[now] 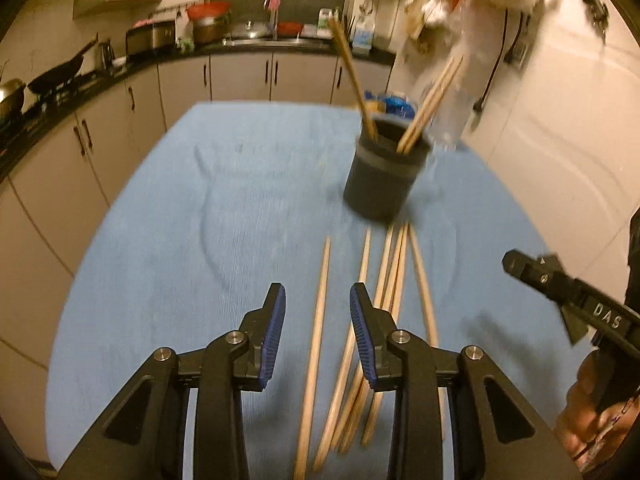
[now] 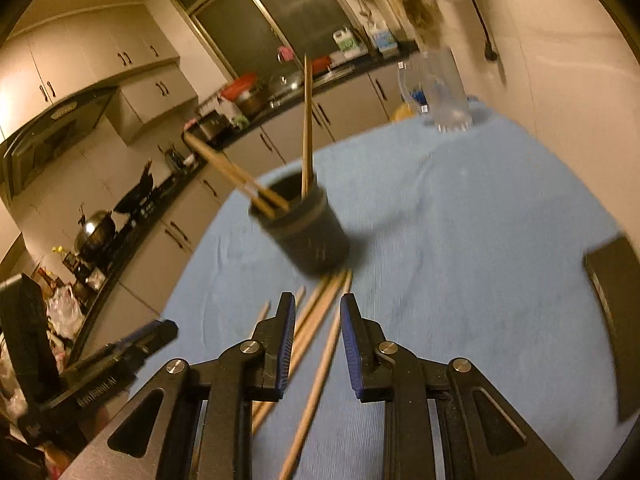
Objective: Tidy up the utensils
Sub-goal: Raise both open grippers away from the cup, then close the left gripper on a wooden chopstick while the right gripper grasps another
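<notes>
Cataloguing what we see on the blue cloth, item by item.

Left gripper (image 1: 318, 302): we see its blue-padded fingers spread apart, grasping nothing, hanging low over the loose sticks.

Right gripper (image 2: 318, 312): we see its fingers likewise parted and empty; one stick on the cloth runs up between them.

Loose chopsticks (image 1: 384, 280): several wooden sticks lying flat on the cloth in a rough fan, their far tips close to the foot of the holder. One (image 1: 320, 312) lies apart to the left of the bunch, between the left gripper's fingers as that camera sees it.

Holder (image 1: 384, 168): dark round cup, upright on the cloth beyond the loose sticks.

Chopsticks in holder (image 1: 354, 76): a few sticks stand in it, leaning outward against opposite sides of the rim.

Tablecloth (image 1: 180, 220): blue, creased.

Clear glass vessel (image 2: 446, 92): at the table's far edge, well apart from the holder; we find it too blurred to detail.
</notes>
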A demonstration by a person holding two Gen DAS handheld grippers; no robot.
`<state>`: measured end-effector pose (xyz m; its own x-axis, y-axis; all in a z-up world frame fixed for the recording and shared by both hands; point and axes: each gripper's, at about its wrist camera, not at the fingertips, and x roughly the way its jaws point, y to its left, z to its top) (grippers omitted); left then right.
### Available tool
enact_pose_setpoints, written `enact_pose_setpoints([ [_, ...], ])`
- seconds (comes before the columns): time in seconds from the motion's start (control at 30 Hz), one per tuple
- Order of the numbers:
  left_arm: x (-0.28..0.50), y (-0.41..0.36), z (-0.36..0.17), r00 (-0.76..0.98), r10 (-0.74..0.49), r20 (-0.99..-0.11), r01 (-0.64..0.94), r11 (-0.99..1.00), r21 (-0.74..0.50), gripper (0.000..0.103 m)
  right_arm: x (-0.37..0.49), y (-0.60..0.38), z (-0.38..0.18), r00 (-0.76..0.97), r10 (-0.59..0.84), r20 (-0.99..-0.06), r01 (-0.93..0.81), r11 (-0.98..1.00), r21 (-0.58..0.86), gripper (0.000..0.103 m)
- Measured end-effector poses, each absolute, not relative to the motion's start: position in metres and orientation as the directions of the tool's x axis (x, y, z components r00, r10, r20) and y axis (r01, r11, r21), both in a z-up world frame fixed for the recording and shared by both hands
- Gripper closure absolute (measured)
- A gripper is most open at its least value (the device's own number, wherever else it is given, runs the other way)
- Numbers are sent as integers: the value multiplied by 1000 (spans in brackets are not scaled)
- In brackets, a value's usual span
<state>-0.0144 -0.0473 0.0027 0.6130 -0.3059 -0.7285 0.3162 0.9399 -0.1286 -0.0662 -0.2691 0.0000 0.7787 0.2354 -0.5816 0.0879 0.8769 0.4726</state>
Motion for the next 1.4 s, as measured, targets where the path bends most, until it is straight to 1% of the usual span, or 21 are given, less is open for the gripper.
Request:
enact_pose_setpoints([
  [0.17, -31, -33, -10, 592, -304, -746, 303, 942, -144, 70, -86, -259, -14, 747, 256, -614, 88, 877, 473, 78],
  [0.33, -40, -23, -14, 583, -306, -753, 288, 944, -161, 69, -96, -248, -14, 738, 253, -625, 71, 892, 446, 78],
  [0.63, -32, -19, -20, 565, -305, -766, 266, 947, -181, 67, -95, -241, -14, 736, 209, -643, 105, 904, 414, 78],
  [0.77, -23, -14, -28, 540, -307, -783, 247, 948, -201, 67, -90, -244, -18, 720, 234, -653, 103, 895, 434, 78],
  [0.9, -16, -11, -34, 518, -304, -799, 242, 949, -203, 67, -79, -247, -21, 705, 255, -662, 102, 887, 450, 78],
  [1.07, -12, -11, -37, 506, -307, -806, 246, 947, -206, 67, -56, -247, -28, 659, 277, -699, 106, 886, 451, 78],
  [1.23, -8, -13, -39, 496, -303, -813, 252, 947, -199, 67, -25, -238, -36, 598, 259, -758, 100, 915, 391, 78],
  [1.33, -7, -14, -40, 494, -303, -815, 256, 946, -197, 67, -7, -236, -39, 577, 247, -779, 102, 924, 368, 78],
  [1.4, -5, -15, -40, 493, -299, -817, 258, 947, -191, 67, 3, -237, -41, 564, 215, -797, 120, 934, 337, 78],
])
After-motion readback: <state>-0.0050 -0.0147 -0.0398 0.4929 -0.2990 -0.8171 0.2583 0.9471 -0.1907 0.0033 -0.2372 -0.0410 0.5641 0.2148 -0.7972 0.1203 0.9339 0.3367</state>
